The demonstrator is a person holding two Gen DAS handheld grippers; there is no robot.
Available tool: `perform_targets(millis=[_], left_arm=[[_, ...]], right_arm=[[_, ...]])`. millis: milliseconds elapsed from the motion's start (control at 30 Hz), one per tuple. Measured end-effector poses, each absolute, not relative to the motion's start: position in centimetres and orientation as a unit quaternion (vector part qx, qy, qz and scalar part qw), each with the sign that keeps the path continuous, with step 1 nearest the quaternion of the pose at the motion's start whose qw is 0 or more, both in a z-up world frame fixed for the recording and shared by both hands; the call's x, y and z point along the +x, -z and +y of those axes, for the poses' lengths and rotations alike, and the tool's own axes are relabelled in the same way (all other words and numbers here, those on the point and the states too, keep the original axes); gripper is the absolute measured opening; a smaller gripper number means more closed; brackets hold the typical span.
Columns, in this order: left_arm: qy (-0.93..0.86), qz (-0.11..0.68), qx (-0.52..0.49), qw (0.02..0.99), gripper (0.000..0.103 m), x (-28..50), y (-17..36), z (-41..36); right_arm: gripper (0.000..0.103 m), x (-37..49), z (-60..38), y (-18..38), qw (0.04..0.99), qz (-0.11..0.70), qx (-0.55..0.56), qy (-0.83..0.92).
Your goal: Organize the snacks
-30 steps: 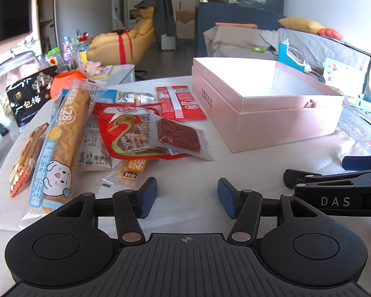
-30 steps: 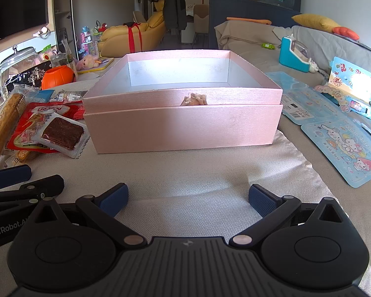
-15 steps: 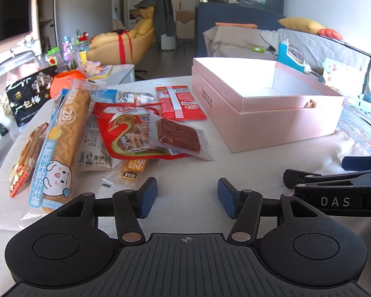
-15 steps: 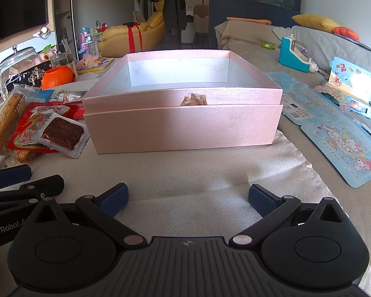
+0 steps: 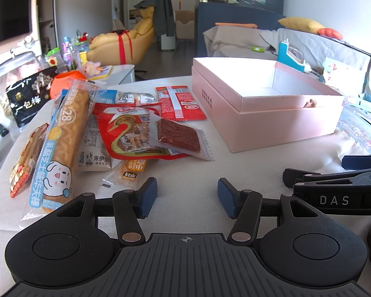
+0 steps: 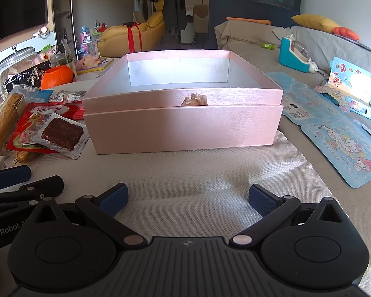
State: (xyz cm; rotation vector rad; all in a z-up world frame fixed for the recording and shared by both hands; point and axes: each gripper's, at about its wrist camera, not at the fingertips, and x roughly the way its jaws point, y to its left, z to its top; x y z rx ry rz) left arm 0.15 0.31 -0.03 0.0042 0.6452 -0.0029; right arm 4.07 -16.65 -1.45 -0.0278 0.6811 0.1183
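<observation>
Left tongs [image 5: 187, 195] at lower centre of the left wrist view: spread wide, nothing between the pads, poised over bare cloth of the worktop [image 5: 235, 173]. Right tongs [image 6: 188, 199] at lower centre of the right wrist view: likewise wide open and empty.

Snacks heaped at left of the left wrist view, none in the pink box [image 5: 267, 113] at centre right; interior appears empty, though the near corner is hidden by the front wall. Clear-wrapped jerky square [image 5: 179, 137] lying on top of the red pouch [image 5: 126, 133]; long bread stick pack [image 5: 61, 143] at far left; small orange sachet [image 5: 131, 170] nearest the left tongs.

Judged light, limp and slippery in film wrappers; contents likely crushable. Best taken by a crimped edge or across the narrow width, top item first. Bread stick pack likely to sag if gripped at one end; mid-length hold advised.
</observation>
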Motion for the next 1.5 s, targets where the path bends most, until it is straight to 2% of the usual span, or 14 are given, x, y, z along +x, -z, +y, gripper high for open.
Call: perform_targets(millis=[400,500,633,867,1033,1200,1300,1367,1400,1433,1500], left_arm=[[0.004,0.317,-0.001,0.948,0.06,0.1,0.0,0.4],[0.027,0.318,0.007,0.948,0.061,0.1,-0.2,0.5],[0.076,0.323,-0.025,0.943,0.056,-0.4,-1.0,3.0],[0.078,0.259,-0.034,0.962,0.056,-2.7,-5.7,8.1],[0.018,0.265,-0.071,0.961,0.056,-1.4,-6.3,12.8],[0.016,0.284,-0.098,0.954,0.056,-1.1,-5.7,14.9],[0.028,0.289,-0.095,0.952,0.055,-1.2,-5.8,14.7],[0.046,0.287,-0.091,0.953,0.054,-1.7,-6.3,14.2],[0.057,0.286,-0.09,0.952,0.054,-1.6,-6.6,13.8],[0.072,0.288,-0.091,0.95,0.054,-1.4,-6.9,13.3],[0.098,0.3,-0.102,0.943,0.054,-0.6,-7.0,12.0]], right_arm=[[0.103,4.0,-16.6,1.4,0.94,0.335,-0.013,-0.059],[0.103,4.2,-16.5,0.9,0.931,0.36,-0.015,-0.063],[0.103,4.4,-16.4,0.5,0.917,0.394,-0.013,-0.055],[0.102,5.7,-15.3,-0.3,0.906,0.411,-0.025,-0.097],[0.103,7.9,-12.2,-2.4,0.916,0.364,0.007,-0.167],[0.102,11.8,-7.7,-2.6,0.898,0.386,0.02,-0.212],[0.088,13.3,-4.7,-1.4,0.875,0.416,0.013,-0.248],[0.081,13.0,-3.8,-1.5,0.881,0.403,0.001,-0.248],[0.07,12.7,-3.5,-1.5,0.879,0.401,-0.007,-0.258],[0.063,12.4,-3.7,-1.8,0.877,0.399,-0.007,-0.269],[0.057,11.9,-4.4,-2.2,0.876,0.4,-0.011,-0.268]])
